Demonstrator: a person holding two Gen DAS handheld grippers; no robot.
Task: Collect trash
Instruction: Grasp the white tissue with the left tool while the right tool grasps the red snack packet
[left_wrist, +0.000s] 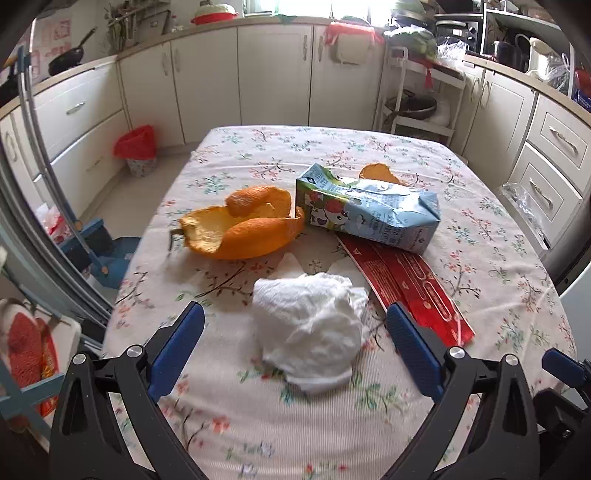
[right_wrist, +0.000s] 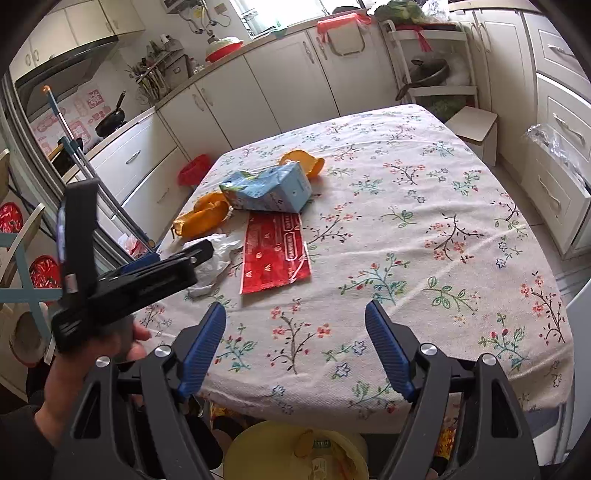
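Left gripper (left_wrist: 295, 317) spread wide around crumpled tissue (left_wrist: 310, 328) on worktop (left_wrist: 480, 295), pads not touching; right gripper (right_wrist: 295, 314) apart, empty, above floral cloth.

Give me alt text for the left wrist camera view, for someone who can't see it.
The left gripper, fingers open, frames a crumpled white tissue on a floral tablecloth. Beyond it lie orange peel, a crushed milk carton and a flat red wrapper, with cream kitchen cabinets behind.
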